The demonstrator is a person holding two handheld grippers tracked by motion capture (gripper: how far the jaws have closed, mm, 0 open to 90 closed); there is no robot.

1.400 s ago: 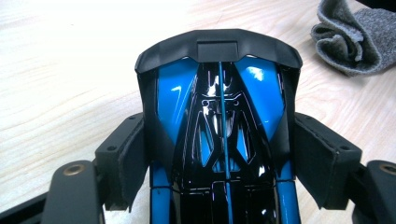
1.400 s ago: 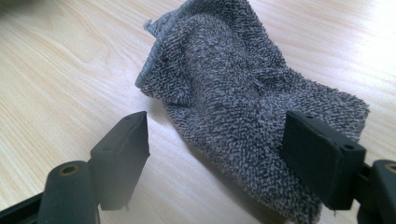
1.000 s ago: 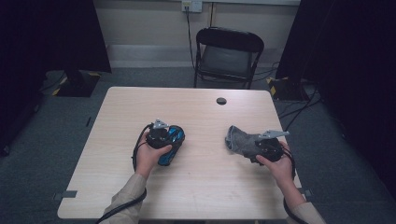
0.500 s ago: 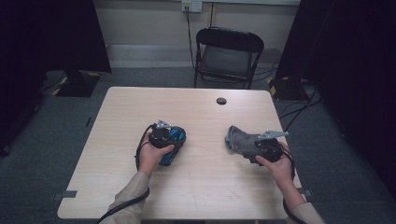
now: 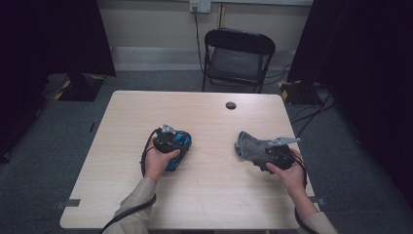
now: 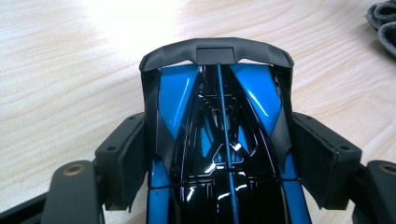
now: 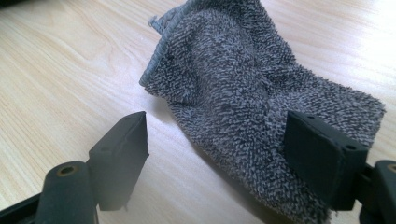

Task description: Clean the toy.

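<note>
Clamped between the two black pads of the left gripper (image 6: 219,163): a glossy blue-and-black toy race car (image 6: 219,116), nose pointing away past the jaw tips, pads pressed on both flanks, resting on the pale wooden table (image 5: 209,122). Seen from above, same grasp in the left hand (image 5: 158,161), car (image 5: 178,146) beneath the gripper (image 5: 168,139). Across the table, jaws of the right gripper (image 7: 219,154) spread apart, a crumpled grey terry cloth (image 7: 247,93) lying between and beyond them, one pad against the cloth's edge, the other pad clear of it over bare wood. Hardly any change from a second ago: left gripper and car nearly where they were, right gripper (image 5: 272,153) and cloth (image 5: 248,146) unmoved, both openings unchanged.
</note>
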